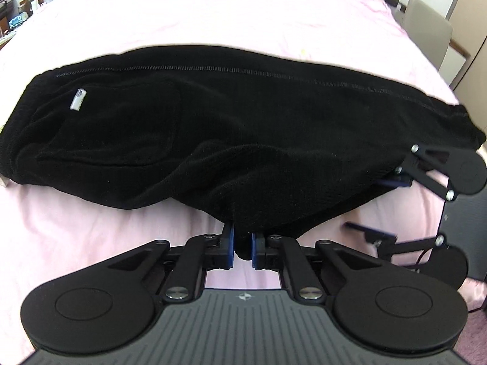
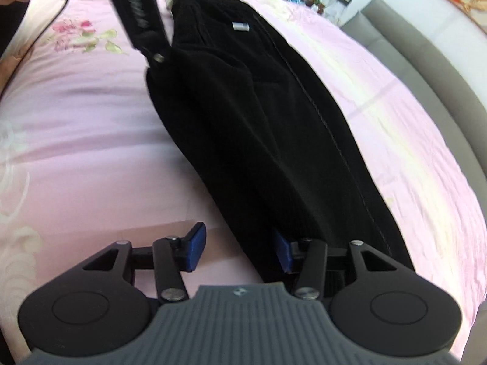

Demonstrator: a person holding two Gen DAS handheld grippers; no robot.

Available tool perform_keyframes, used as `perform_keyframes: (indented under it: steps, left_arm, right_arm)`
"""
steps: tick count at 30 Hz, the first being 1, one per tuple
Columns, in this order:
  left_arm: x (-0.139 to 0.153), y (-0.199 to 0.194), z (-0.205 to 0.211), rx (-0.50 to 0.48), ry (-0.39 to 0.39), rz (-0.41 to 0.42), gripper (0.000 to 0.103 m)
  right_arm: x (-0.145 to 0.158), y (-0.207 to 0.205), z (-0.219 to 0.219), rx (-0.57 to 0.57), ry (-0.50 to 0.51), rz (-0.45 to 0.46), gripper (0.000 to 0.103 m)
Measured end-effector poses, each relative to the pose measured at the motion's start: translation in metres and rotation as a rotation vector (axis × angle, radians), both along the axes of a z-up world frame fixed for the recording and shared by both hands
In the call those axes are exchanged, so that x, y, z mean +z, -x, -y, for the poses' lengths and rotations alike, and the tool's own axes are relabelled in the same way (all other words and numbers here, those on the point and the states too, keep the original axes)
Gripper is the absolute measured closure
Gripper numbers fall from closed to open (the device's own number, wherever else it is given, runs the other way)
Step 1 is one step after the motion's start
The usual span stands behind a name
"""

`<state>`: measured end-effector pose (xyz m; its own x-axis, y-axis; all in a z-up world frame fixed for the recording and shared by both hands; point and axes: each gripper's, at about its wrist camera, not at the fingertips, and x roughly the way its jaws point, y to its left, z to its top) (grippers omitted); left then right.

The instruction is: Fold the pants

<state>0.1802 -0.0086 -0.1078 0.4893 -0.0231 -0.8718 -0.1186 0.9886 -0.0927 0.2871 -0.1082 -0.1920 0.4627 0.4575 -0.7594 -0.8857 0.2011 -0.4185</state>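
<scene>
The black pants (image 1: 231, 127) lie on the pink bed sheet (image 1: 76, 228), already doubled leg on leg into one long band. Their long axis runs across the left wrist view, with the waistband and its small white label (image 1: 78, 99) at the far left end and the cuffs at the far right end.

The left hand-held gripper (image 1: 242, 245) is pressed together on a bunch of the near long edge, about midway along the band, so the cloth there rises in a slight peak. The right hand-held gripper (image 2: 240, 251) sits at the cuff end with its blue pads spread. One pad (image 2: 281, 251) is tucked against or under the cloth and the other stands clear over the sheet; it pinches nothing. From that end the pants stretch straight away along its fingers toward the waistband.

The coming fold probably turns on this: the right one is nearer the cuffs, the left one holds the middle.

Black on black hides the layers, so I cannot tell how many plies the left one holds. The cuff edge is covered by the right linkage, and the right wrist view is blurred.
</scene>
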Motion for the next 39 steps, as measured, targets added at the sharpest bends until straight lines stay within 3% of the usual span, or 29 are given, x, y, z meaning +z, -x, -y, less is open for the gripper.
perform_keyframes:
  steps: [3, 5, 10, 13, 17, 20, 22, 25, 28, 31, 36, 38, 39]
  left_arm:
    - [-0.024, -0.006, 0.004, -0.016, 0.007, -0.074, 0.093]
    - [-0.034, -0.002, 0.004, -0.009, 0.028, -0.092, 0.092]
    - [-0.038, 0.000, -0.006, -0.017, 0.119, -0.138, 0.090]
    - [-0.039, 0.007, -0.016, -0.032, 0.143, -0.181, 0.093]
    - [-0.019, 0.030, -0.041, -0.007, 0.185, -0.082, 0.089]
    - [-0.002, 0.039, -0.068, 0.060, 0.217, 0.006, 0.074]
    - [0.007, 0.043, -0.086, 0.133, 0.202, 0.071, 0.060]
    - [0.015, 0.045, -0.127, 0.287, 0.209, 0.140, 0.049]
    - [0.025, 0.047, -0.170, 0.415, 0.164, 0.199, 0.048]
    - [0.037, 0.039, -0.208, 0.463, 0.069, 0.220, 0.041]
    - [0.041, 0.013, -0.257, 0.417, -0.075, 0.169, 0.034]
    - [0.040, 0.002, -0.264, 0.375, -0.104, 0.168, 0.030]
    - [0.040, -0.004, -0.267, 0.343, -0.100, 0.169, 0.023]
  right_arm:
    - [-0.013, -0.005, 0.001, -0.019, 0.063, -0.048, 0.068]
    - [-0.015, -0.005, 0.005, -0.043, 0.069, -0.062, 0.068]
    - [-0.010, -0.020, 0.033, -0.187, 0.044, -0.205, 0.070]
    - [0.001, -0.025, 0.066, -0.304, -0.028, -0.283, 0.070]
    - [0.018, -0.037, 0.105, -0.479, -0.101, -0.351, 0.066]
    - [0.031, -0.049, 0.147, -0.652, -0.181, -0.391, 0.061]
    - [0.040, -0.062, 0.179, -0.789, -0.246, -0.413, 0.055]
    - [0.051, -0.079, 0.233, -1.007, -0.351, -0.442, 0.055]
    - [0.058, -0.089, 0.282, -1.183, -0.424, -0.449, 0.054]
    - [0.060, -0.096, 0.311, -1.293, -0.449, -0.452, 0.054]
    - [0.055, -0.110, 0.333, -1.390, -0.435, -0.410, 0.054]
    - [0.048, -0.115, 0.336, -1.429, -0.418, -0.389, 0.054]
    - [0.043, -0.123, 0.337, -1.452, -0.411, -0.386, 0.054]
